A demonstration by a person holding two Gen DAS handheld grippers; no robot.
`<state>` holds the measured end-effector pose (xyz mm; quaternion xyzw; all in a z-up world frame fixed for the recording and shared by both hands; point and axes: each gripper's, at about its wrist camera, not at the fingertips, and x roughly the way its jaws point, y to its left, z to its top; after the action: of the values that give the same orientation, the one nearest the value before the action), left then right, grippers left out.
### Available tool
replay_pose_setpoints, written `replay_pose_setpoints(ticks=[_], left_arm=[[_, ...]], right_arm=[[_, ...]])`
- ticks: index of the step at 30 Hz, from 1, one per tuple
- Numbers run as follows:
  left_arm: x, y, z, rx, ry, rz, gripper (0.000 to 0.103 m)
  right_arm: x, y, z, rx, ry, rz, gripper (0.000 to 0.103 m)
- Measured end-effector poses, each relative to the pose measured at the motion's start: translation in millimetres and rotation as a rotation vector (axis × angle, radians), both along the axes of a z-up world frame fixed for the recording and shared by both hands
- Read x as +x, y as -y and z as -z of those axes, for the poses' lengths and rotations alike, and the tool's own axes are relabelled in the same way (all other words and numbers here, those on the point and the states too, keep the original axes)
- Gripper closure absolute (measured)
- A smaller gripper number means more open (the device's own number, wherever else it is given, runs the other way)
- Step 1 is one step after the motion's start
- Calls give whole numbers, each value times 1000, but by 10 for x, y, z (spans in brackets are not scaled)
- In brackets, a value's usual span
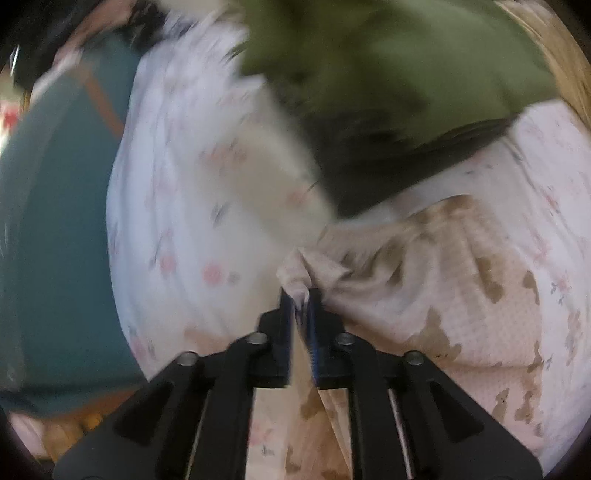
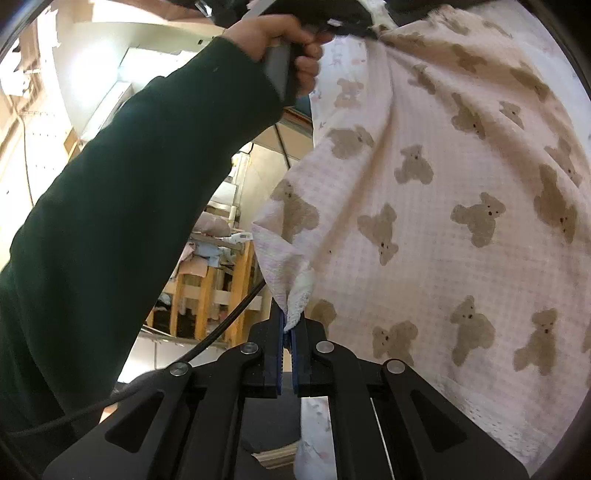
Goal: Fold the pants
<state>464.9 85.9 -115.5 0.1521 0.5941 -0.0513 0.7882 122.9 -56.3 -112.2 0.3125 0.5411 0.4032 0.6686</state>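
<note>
The two black fingers of the right gripper (image 2: 290, 326), lined with blue pads, are pressed together on a bunched white edge of the pale pink waffle-knit pants (image 2: 443, 221) printed with brown teddy bears; the cloth rises from that pinch and fills the right side of the right wrist view, hanging in soft folds. Up at the top of that view the same pants run to the black left gripper (image 2: 343, 18), whose handle sits in the person's hand (image 2: 280, 40) at the end of a dark green sleeve (image 2: 129, 221). In the left wrist view (blurred throughout) the left gripper (image 1: 301, 295) points steeply down, its fingers a narrow way apart with a crumpled corner of the pants (image 1: 443, 295) between them; whether the pads press on the cloth I cannot tell. Beneath lies a white bedsheet with small pink flowers (image 1: 177, 221), and the pants spread over it to the right. An olive green cloth (image 1: 406, 55) with a dark underside lies farther off on the sheet. A wooden slatted rack holding pale folded cloths (image 2: 207, 266) stands in the background of the right wrist view.
</note>
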Motion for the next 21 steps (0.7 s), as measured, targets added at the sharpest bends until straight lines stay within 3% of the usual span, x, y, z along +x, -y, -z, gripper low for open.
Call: replay_pose_setpoints(ticks=[1, 3, 4, 7, 11, 13, 15, 18, 20, 21], left_arm=[[-51, -140, -72, -21, 26, -33, 61], [-210, -370, -272, -77, 75, -65, 36], [-349, -510, -425, -139, 97, -60, 32], [-785, -859, -776, -215, 121, -31, 31], [-1570, -1261, -1236, -216, 165, 2, 30], [-1889, -1377, -1404, -211, 193, 31, 23], [-2163, -1492, -1492, -213, 227, 36, 18], [-2409, -1649, -1398, -249, 196, 5, 17], [-2471, -1686, -1279, -237, 170, -11, 17], [-2503, -1685, -1181, -231, 153, -22, 17]], right_arm=[[-17, -48, 13, 5, -5, -12, 100], [-32, -123, -9, -21, 10, -32, 100], [-45, -157, -33, -32, 24, -45, 100], [-73, -247, -5, -56, 22, -74, 100], [-114, -476, -5, -97, 51, -121, 100], [-124, -683, -5, -119, 59, -135, 100], [-134, -895, -17, -140, 68, -141, 100], [-177, -1074, 124, -203, 78, -159, 94], [-239, -1176, 348, -222, 30, -183, 82], [-267, -1231, 414, -241, 2, -210, 66]])
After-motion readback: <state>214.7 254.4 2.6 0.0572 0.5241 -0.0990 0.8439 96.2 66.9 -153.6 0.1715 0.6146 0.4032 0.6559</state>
